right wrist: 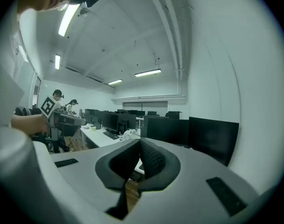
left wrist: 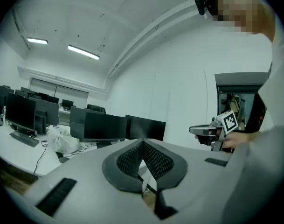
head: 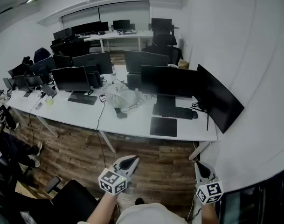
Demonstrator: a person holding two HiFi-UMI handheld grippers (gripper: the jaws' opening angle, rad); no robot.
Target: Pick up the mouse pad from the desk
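The black mouse pad (head: 163,126) lies flat on the white desk (head: 132,125), near its front edge, in front of a black keyboard (head: 173,111). My left gripper (head: 131,161) and right gripper (head: 198,165) hover over the wooden floor, well short of the desk, both pointing toward it. In the left gripper view the left gripper (left wrist: 142,142) is shut, pads meeting at the tip, with nothing between them. The right gripper (right wrist: 140,142) is shut and empty too. Neither gripper view shows the pad.
Dark monitors (head: 169,80) line the desk, with a curved one (head: 218,97) at the right end by the wall. A white plastic bag (head: 121,96) and cables sit left of the keyboard, a mouse (head: 194,115) to its right. A black chair (head: 74,199) stands at lower left.
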